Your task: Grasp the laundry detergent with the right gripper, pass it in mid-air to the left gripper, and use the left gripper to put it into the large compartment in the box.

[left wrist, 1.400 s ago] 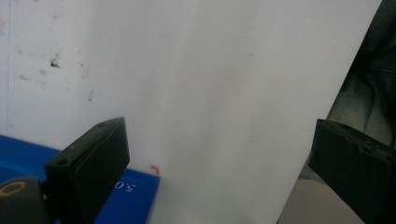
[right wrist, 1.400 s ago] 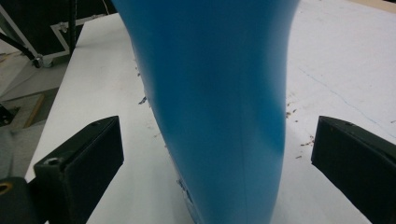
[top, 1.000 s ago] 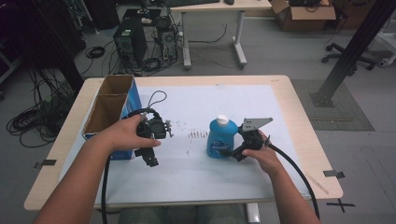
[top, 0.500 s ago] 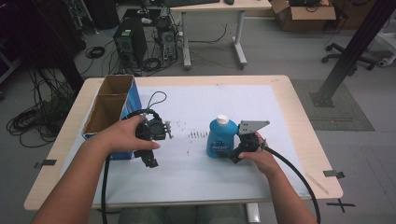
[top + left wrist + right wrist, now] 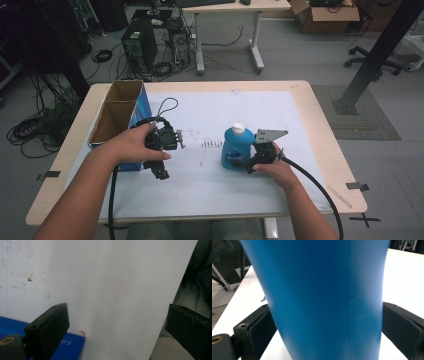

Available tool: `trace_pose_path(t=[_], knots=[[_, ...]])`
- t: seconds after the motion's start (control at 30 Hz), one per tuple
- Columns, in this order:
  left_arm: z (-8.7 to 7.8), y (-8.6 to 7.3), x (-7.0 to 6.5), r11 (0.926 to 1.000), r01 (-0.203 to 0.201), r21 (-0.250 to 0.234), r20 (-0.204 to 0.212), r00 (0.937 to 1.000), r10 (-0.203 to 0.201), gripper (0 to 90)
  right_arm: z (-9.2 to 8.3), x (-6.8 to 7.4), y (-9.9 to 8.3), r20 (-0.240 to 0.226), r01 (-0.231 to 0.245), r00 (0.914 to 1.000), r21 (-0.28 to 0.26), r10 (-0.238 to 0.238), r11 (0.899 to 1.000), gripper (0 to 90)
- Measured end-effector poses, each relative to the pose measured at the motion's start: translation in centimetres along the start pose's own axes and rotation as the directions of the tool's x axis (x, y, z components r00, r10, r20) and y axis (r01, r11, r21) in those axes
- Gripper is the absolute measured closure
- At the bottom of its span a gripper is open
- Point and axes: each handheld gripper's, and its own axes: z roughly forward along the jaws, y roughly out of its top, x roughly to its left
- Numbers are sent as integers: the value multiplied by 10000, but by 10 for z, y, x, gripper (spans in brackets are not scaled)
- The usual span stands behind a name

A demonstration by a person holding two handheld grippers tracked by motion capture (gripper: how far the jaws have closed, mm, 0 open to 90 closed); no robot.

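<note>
My right claw (image 5: 248,161) has just been closing its jaws around the blue bottle (image 5: 234,148), standing right of the cardboard box (image 5: 115,117), pads touching its smooth, slippery-looking, maybe squashy middle

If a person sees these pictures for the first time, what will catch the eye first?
The blue bottle with a white cap, upright at the middle of the table, stands out most; the right gripper has it between its fingers, which have just been closing. Left of it, the left gripper hangs beside an open cardboard box.
</note>
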Motion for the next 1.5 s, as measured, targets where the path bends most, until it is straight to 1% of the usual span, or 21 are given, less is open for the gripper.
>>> trace_pose_path(t=[0.13, 0.3, 0.6, 0.77, 0.9, 0.97, 1.37, 1.5], knots=[[0, 0, 0, 10000, -2, -5, 6, 10000, 2, 56, 0, 0, 0, -26, -26, 10000, -14, 26, 10000, 68], [1, 0, 0, 10000, -19, 7, -14, 10000, 19, 56, 0, -1, 0, 51, 1, 10000, 9, -1, 10000, 94], [2, 1, 0, 10000, -30, 56, -41, 10000, 31, 56, 0, 0, -1, 44, 107, 9999, 123, -108, 9999, 138], [2, 1, 0, 10000, -24, 64, -42, 10000, 24, 55, 0, 0, -1, 19, 173, 9998, 116, -173, 9998, 177], [3, 0, 0, 10000, -16, 72, -34, 10000, 17, 56, 0, 0, -3, 12, 192, 9998, 120, -192, 9997, 189], [3, 0, 0, 10000, 42, 29, -25, 10000, -42, 55, 0, 0, -3, -13, 214, 9998, 99, -214, 9997, 197], [3, 1, -1, 10000, 46, 51, -39, 10000, -46, 56, -2, 1, -2, -174, 391, 9991, 9, -391, 9992, 266], [3, 1, -1, 10000, 37, 47, -40, 10000, -36, 56, -2, 1, -3, -257, 431, 9987, -21, -431, 9991, 304]])
